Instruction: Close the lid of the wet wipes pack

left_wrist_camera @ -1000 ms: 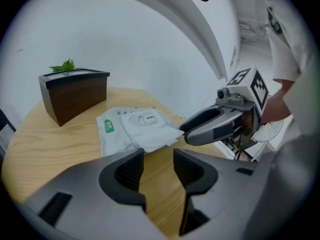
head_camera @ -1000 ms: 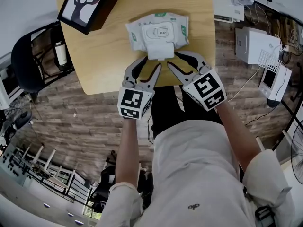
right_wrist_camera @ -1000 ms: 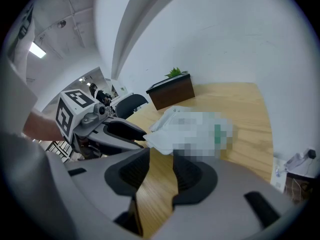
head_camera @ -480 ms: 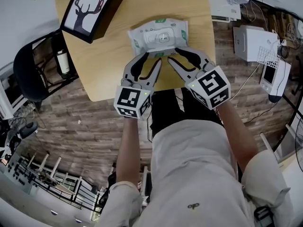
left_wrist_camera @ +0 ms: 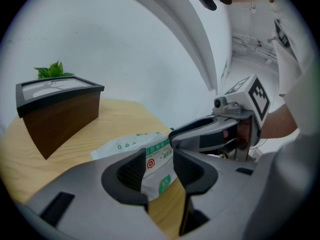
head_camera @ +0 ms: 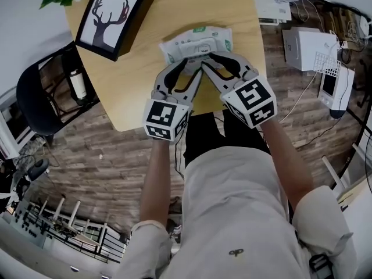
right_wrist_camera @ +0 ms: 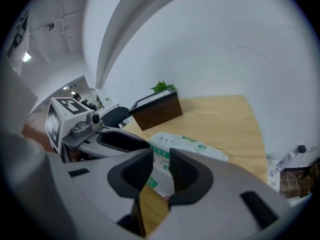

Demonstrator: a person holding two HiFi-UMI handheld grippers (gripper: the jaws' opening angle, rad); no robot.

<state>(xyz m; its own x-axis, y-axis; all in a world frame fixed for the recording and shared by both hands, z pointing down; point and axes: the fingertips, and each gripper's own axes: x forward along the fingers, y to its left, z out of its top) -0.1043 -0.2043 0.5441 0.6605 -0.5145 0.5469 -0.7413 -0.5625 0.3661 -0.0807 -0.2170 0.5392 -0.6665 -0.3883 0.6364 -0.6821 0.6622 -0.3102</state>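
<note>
Since a second ago both grippers have gone forward over the pack (head_camera: 196,44) on the table (head_camera: 131,80), so with the left gripper (head_camera: 187,67) open and empty and the right gripper (head_camera: 214,60) closing on nothing, we should press the lid (head_camera: 201,51) down evenly.

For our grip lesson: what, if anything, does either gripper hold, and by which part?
Nothing: left gripper and right gripper are open at the wet wipes pack; the right's jaws are closing.

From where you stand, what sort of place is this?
Probably an office or workroom: a wooden table bearing a framed deer picture, a black office chair beside it, and white devices on the plank floor.
</note>
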